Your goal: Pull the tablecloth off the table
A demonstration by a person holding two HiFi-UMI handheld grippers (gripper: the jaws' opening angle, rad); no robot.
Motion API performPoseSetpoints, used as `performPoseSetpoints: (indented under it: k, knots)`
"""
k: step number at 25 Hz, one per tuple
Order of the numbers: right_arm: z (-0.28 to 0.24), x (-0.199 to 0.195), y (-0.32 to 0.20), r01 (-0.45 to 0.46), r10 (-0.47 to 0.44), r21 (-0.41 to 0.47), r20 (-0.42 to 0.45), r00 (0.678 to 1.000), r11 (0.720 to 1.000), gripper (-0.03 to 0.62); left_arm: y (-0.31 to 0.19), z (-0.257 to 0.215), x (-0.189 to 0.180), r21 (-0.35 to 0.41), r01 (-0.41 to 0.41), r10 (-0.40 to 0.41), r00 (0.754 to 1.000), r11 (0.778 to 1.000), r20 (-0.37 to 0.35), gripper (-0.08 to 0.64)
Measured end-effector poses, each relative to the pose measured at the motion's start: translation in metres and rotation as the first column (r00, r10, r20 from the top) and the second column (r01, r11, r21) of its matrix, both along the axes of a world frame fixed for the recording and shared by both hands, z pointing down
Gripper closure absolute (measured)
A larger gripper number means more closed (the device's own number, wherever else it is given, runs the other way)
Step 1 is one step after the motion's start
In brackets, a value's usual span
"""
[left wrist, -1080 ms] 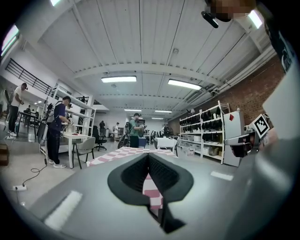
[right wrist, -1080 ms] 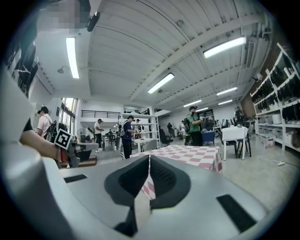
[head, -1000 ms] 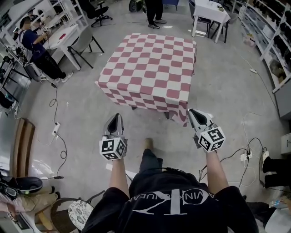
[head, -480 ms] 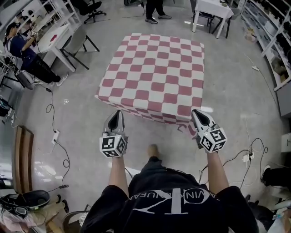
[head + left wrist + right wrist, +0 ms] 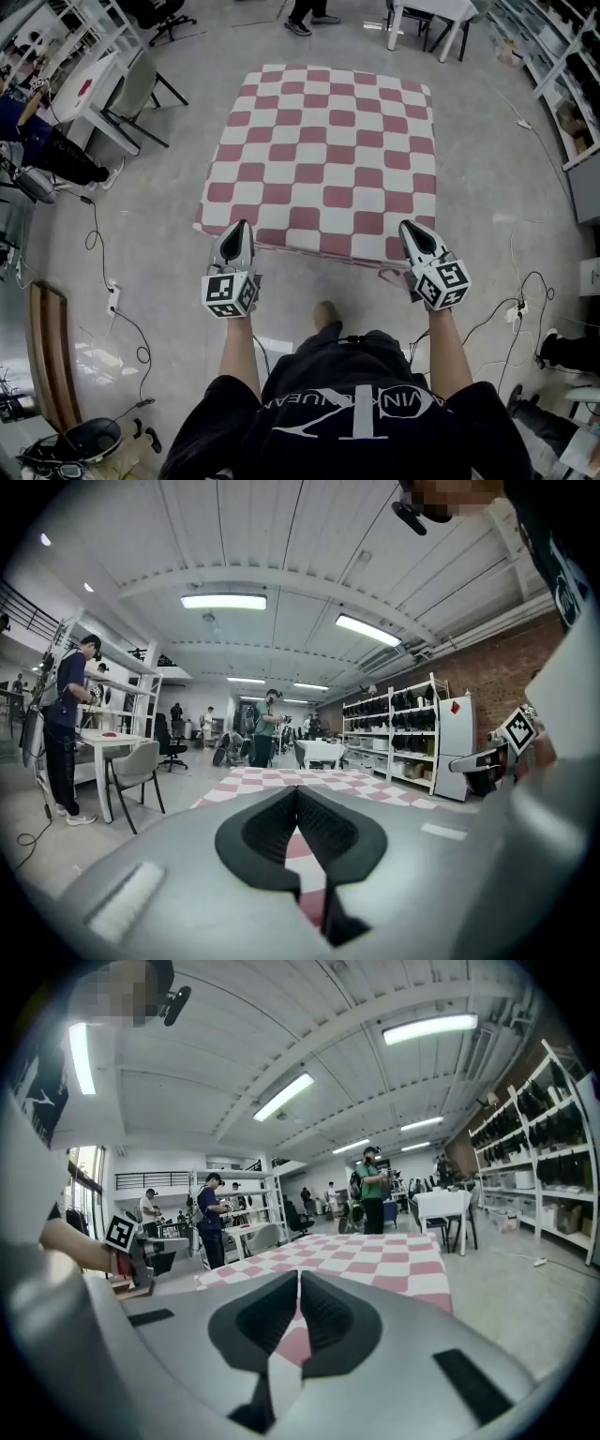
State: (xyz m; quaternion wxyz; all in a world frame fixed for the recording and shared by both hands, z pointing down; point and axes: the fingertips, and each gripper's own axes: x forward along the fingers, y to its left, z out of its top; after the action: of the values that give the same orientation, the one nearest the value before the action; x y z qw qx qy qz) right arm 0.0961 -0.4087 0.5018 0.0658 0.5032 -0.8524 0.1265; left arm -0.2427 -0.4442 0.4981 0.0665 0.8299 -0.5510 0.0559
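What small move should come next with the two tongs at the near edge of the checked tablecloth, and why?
Probably open both tongs and ease them onto the near hem. The left tongs and right tongs are shut and empty, with their tips at the near edge of the tablecloth, which lies spread flat. They must grip it before pulling.

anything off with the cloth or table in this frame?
Only the tablecloth: its near right corner droops in a bunched fold below the edge, beside the right hand-held gripper, while the rest lies flat. Nothing looks spilled or damaged.
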Motion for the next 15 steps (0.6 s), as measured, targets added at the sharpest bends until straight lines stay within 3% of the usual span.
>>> performPoseSetpoints:
  k: [8,15]
  knots:
    - [0.022,0.001,-0.042,-0.005,0.003,-0.066,-0.037,0.999,0.998,0.578,-0.047,0.029,0.018,-0.049,-0.050,0.048,0.998,0.998,-0.027,0.549]
    - [0.048,-0.002,-0.105,0.002,-0.011,-0.141,-0.059,0.998,0.990,0.577,-0.092,0.036,0.023,-0.085,-0.047,0.045,0.999,0.995,-0.026,0.549]
